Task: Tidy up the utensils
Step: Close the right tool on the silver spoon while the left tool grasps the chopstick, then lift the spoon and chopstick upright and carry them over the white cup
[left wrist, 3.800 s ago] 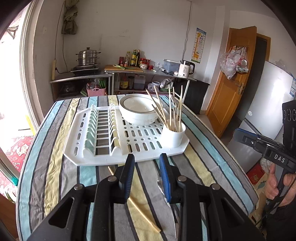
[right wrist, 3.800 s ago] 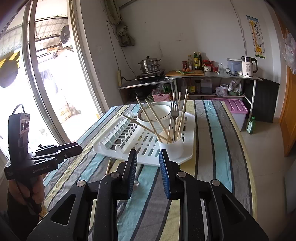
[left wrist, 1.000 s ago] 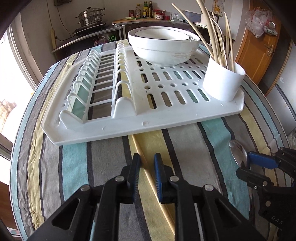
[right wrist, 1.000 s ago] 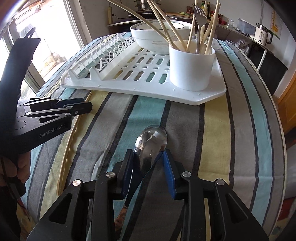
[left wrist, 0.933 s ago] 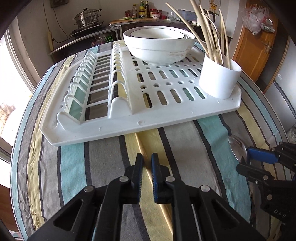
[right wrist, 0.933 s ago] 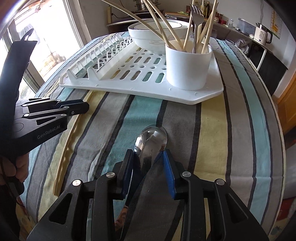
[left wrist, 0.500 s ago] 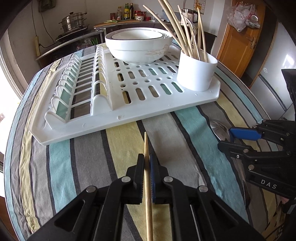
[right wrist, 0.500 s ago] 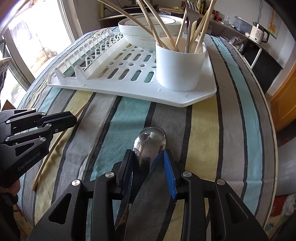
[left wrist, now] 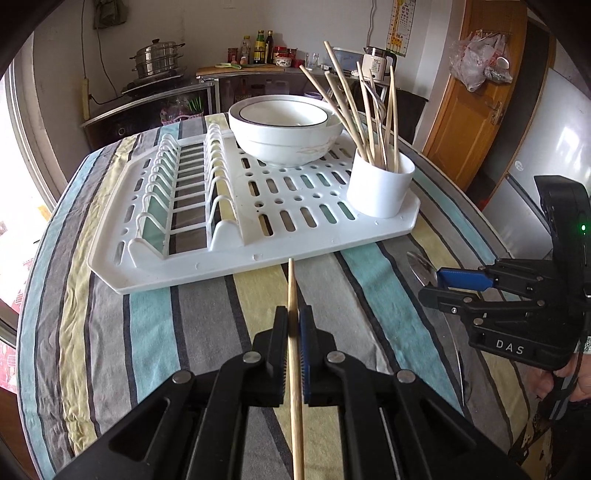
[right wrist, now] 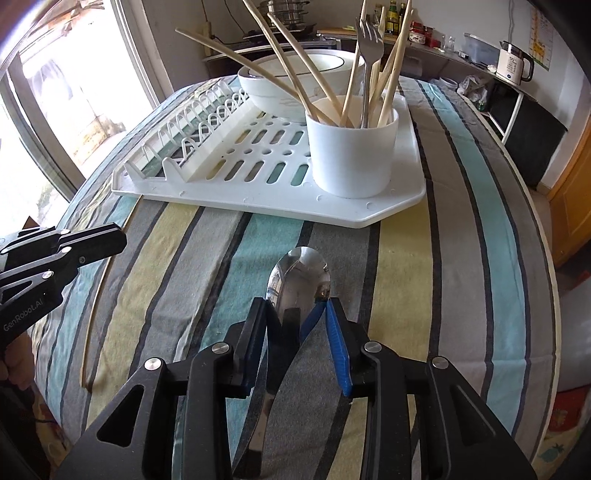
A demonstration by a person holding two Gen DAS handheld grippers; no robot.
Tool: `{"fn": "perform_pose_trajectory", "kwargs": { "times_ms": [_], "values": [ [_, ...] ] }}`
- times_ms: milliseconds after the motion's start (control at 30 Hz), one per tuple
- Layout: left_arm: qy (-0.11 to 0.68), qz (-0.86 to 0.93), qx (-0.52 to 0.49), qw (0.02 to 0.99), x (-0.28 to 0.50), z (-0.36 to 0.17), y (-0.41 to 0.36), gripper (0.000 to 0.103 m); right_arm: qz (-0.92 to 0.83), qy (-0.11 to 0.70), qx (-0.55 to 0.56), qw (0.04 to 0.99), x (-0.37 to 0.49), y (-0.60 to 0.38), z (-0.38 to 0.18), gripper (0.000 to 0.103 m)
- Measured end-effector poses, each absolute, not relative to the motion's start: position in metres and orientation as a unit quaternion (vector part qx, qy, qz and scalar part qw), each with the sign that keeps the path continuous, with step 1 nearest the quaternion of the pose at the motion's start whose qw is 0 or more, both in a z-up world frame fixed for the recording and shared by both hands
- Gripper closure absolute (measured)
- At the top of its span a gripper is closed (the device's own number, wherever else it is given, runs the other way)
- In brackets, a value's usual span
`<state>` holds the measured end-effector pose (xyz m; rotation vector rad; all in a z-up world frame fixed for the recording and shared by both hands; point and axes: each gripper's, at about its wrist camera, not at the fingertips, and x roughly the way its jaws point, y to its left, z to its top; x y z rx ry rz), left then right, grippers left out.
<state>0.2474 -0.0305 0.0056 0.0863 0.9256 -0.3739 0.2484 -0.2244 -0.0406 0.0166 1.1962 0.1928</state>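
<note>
Jaws of our left gripper (left wrist: 293,319) are pressed tight on a wooden chopstick (left wrist: 294,354), which sticks out in front and points at the white drying rack (left wrist: 258,236). Our right gripper (right wrist: 296,308) has its jaws partly apart around a shiny metal spoon (right wrist: 299,275). We think they grip the spoon's neck, but the view from behind is poor, so we cannot tell for sure. The spoon's bowl sits just above the striped cloth on the worktop (right wrist: 461,229).

On the rack stands a white cup (right wrist: 352,147) full of chopsticks and one fork (right wrist: 367,40). White bowls (left wrist: 286,129) sit behind it.

From the left camera we can read "DAS" on the side of the right gripper. From the right camera we can read "GenRobot.AI" on the left gripper. A poster (left wrist: 399,27) hangs on the far wall, but its writing is too small to read.
</note>
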Motion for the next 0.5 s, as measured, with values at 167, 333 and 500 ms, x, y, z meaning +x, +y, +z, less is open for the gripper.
{"fn": "perform_pose_trajectory", "kwargs": {
  "times_ms": [167, 333, 500],
  "values": [
    [0.422, -0.185, 0.034, 0.887, 0.241, 0.024, -0.028, 0.097, 0.095, 0.530, 0.017, 0.842, 0.237, -0.227, -0.018, 0.070],
    [0.400, -0.191, 0.028, 0.896, 0.230, 0.044, -0.025, 0.097, 0.097, 0.497, 0.026, 0.862, 0.228, -0.232, 0.003, 0.070],
    [0.379, -0.198, 0.024, 0.904, 0.221, 0.061, -0.025, 0.097, 0.094, 0.466, 0.034, 0.879, 0.221, -0.236, 0.021, 0.070]
  ]
}}
